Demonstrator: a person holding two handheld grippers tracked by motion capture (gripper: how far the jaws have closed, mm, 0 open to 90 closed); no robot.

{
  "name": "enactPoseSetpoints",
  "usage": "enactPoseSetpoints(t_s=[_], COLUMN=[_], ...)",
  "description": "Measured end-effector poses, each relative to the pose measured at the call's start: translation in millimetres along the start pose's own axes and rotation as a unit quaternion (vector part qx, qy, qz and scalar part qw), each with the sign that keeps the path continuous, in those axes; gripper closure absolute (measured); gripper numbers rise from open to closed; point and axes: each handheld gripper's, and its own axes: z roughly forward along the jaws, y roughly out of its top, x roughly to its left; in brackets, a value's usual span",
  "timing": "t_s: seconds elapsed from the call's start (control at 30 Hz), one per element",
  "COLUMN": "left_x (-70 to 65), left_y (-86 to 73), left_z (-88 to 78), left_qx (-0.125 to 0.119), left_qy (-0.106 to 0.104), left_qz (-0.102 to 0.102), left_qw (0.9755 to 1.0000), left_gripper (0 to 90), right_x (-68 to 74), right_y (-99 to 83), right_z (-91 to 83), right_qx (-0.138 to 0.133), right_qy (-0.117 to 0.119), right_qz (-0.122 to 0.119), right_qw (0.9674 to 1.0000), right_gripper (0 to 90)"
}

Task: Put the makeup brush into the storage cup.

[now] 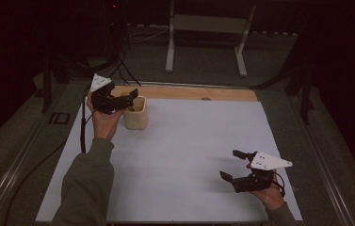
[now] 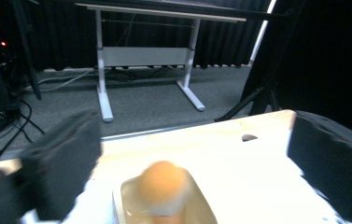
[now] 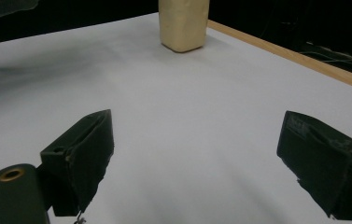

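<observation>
Both grippers' fingers spread, left gripper (image 1: 129, 100) above cup (image 1: 135, 115)

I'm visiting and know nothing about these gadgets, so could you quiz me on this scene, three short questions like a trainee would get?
1. True or false: the left gripper is clamped on the rim of the cream container.
2. What is the right gripper doing? A. Holding the container. B. Open above the bare white sheet. C. Resting on the wooden edge.
3. In the left gripper view, what sits just below the open jaws?

Key:
1. False: its jaws stand wide apart above the container.
2. B.
3. A blurred, rounded orange-tan object at the container's mouth; what it is cannot be told.
</observation>
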Motion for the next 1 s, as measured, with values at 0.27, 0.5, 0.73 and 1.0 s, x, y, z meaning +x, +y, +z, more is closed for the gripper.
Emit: enactPoseSetpoints(t_s=[0.27,0.5,0.73,1.0], left_x=[4.0,2.6,3.2,3.7], left_y=[-1.0,-4.9,-7.9,-8.7], left_z=[-3.0,-4.1,-4.3,-9.4], left_qx=[0.007,0.011,0.02,0.022], left_qy=[0.004,0.0,-0.005,-0.012], left_qz=[0.004,0.01,0.015,0.022], left_qw=[1.0,0.9999,0.9997,0.9995], left_gripper=[1.8,1.8,1.8,1.8], right_x=[0.1,0.0,-0.4,-0.4], right_y=[-0.2,-0.2,-0.7,-1.0], right_z=[0.6,0.3,0.8,1.6], right_qx=[0.002,0.001,0.003,0.003], right_qy=[0.001,0.002,0.003,0.004], right_qz=[0.0,0.001,0.002,0.001], right_qw=[1.0,1.0,1.0,1.0], right_gripper=[10.7,10.7,10.7,10.7])
